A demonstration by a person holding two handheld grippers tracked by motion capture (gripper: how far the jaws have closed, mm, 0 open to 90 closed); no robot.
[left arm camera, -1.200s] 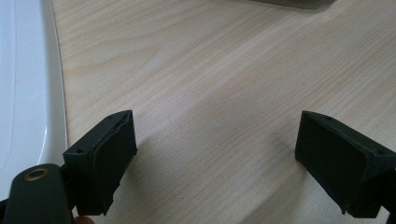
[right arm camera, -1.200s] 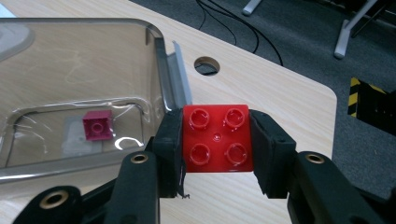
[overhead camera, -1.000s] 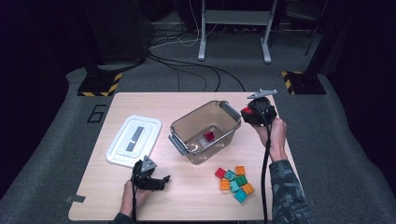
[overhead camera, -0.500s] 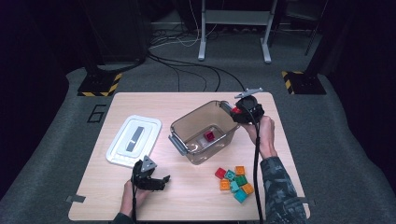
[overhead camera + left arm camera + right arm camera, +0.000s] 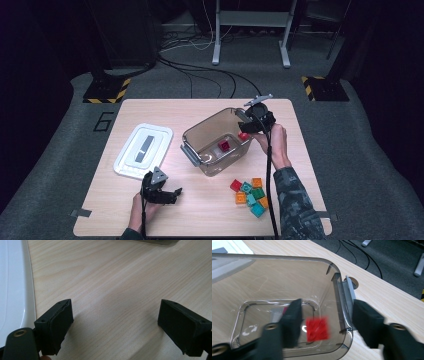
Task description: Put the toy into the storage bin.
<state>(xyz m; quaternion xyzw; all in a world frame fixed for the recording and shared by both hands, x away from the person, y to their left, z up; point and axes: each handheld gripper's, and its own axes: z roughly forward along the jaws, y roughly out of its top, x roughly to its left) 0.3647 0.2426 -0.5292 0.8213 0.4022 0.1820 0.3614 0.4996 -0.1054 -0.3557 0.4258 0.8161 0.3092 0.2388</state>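
Note:
A clear plastic bin [image 5: 197, 152] stands mid-table with a dark red block [image 5: 224, 145] on its floor. My right gripper [image 5: 245, 130] hangs over the bin's right end. Its jaws have just been opening. A bright red block [image 5: 317, 328], blurred, sits loose in the gap of the right gripper [image 5: 327, 302] with space on both sides, above the bin's [image 5: 287, 272] inside. This block [image 5: 243, 136] shows just inside the bin's right wall. My left gripper [image 5: 162, 192] rests open near the front edge; the left gripper [image 5: 115, 305] has bare wood between its jaws.
A white lid [image 5: 142, 150] lies left of the bin, its edge [image 5: 12, 290] beside my left jaw. Several coloured blocks [image 5: 250, 192] cluster at the front right of the wooden table [image 5: 190, 112]. Cables and stand legs sit on the floor behind.
My right gripper has moved left from the table's right edge to over the bin's right end. Its jaws have parted, and the red block is loose between them. The left gripper has stayed put.

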